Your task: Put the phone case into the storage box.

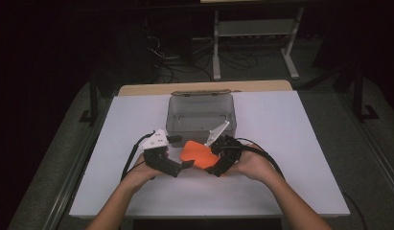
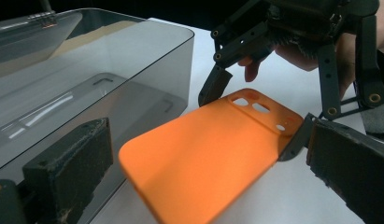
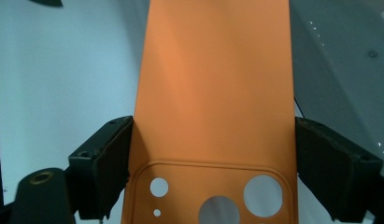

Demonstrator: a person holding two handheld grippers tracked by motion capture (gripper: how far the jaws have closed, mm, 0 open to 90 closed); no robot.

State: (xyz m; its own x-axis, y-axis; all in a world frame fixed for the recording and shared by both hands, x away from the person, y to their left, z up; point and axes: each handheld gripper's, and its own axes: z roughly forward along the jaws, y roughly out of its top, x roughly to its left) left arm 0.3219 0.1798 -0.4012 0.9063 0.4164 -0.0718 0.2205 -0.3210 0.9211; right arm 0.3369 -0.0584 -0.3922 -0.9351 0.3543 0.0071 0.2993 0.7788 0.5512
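**A:** What is the right gripper [image 1: 214, 163] doing?

**B:** It is clenching an orange phone case [image 3: 213, 93] by its two long edges at the camera-cutout end, one pad pressing on each side. The case is sticking straight out ahead of the jaws, lifted off the white table [image 1: 290, 143].

**A:** And the left gripper [image 1: 185, 165]?

**B:** It is standing released. In the left gripper view, the two black pads [image 2: 70, 161] are sitting wide apart with the rounded free end of the case [image 2: 203, 154] hovering between them, neither pad touching it.

**A:** What is lying beyond?

**B:** Just past both grippers, a clear grey plastic box [image 1: 201, 115] is sitting open on the table, its near wall just behind the case. From the left gripper's own view, that box [image 2: 87, 70] is running along the left pad's side.
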